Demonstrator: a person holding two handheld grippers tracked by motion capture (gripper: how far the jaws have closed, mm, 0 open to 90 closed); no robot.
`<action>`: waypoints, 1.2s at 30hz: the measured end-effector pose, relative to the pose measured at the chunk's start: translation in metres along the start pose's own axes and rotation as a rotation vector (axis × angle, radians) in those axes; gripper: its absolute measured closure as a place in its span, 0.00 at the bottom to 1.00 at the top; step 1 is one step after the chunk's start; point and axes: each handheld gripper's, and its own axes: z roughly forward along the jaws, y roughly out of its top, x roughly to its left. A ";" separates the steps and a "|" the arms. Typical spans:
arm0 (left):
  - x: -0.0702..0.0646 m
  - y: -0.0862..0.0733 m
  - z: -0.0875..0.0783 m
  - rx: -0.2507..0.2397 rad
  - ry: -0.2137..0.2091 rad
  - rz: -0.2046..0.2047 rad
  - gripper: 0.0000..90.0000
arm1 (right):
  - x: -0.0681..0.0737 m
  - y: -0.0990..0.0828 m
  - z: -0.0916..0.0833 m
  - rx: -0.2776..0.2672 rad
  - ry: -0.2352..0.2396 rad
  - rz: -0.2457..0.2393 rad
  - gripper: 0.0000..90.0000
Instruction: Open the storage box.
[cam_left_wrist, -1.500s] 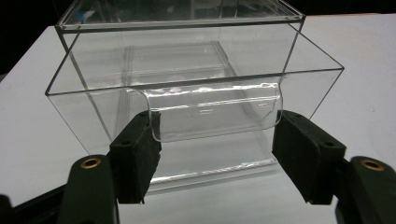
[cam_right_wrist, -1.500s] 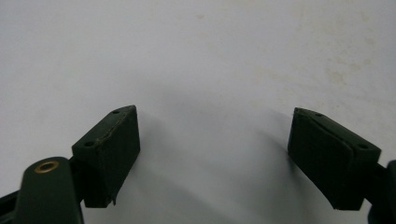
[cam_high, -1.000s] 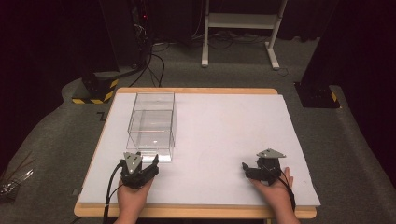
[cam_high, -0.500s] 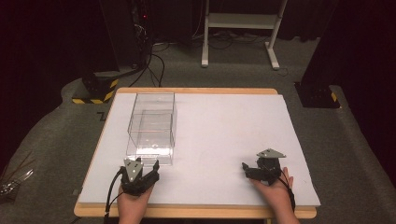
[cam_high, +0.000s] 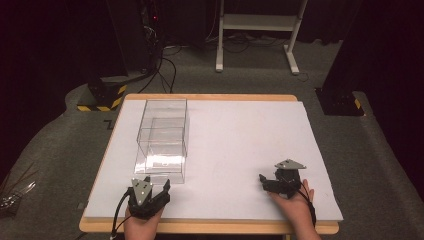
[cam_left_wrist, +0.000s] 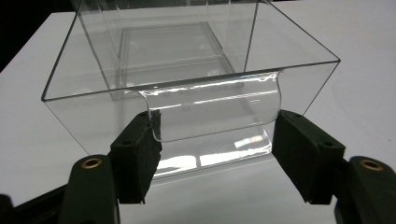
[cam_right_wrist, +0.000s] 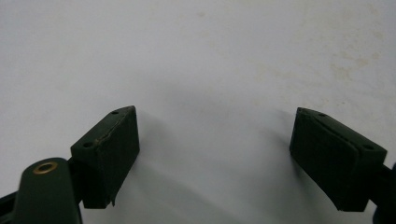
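A clear plastic box (cam_high: 162, 137) stands on the left of the white table top (cam_high: 245, 135). It looks like a drawer in a clear case. My left gripper (cam_high: 156, 182) sits just in front of its near wall. In the left gripper view the box (cam_left_wrist: 187, 56) has a curved clear handle (cam_left_wrist: 215, 112), and my left gripper (cam_left_wrist: 217, 149) is open with one jaw on each side of the handle. My right gripper (cam_high: 264, 182) rests near the front right of the table. It is open (cam_right_wrist: 215, 154) over bare white surface with nothing between its jaws.
The table's wooden front edge (cam_high: 210, 227) runs just behind both hands. A white metal stand (cam_high: 257, 25), cables and a yellow-black striped base (cam_high: 100, 100) are on the dark floor beyond the table.
My left gripper has drawn back toward the front edge. The near wall of the clear box appears to have come a little closer with it. The right gripper has stayed still.
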 end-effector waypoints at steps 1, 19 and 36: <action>0.000 -0.001 -0.002 0.001 -0.002 0.002 0.37 | 0.000 0.000 0.000 0.000 0.000 0.000 0.17; 0.002 -0.008 -0.017 0.004 -0.019 0.005 0.38 | 0.000 0.000 0.000 0.001 -0.001 0.002 0.17; 0.002 -0.011 -0.023 0.006 -0.023 0.005 0.38 | 0.000 0.000 0.000 0.001 0.000 0.002 0.17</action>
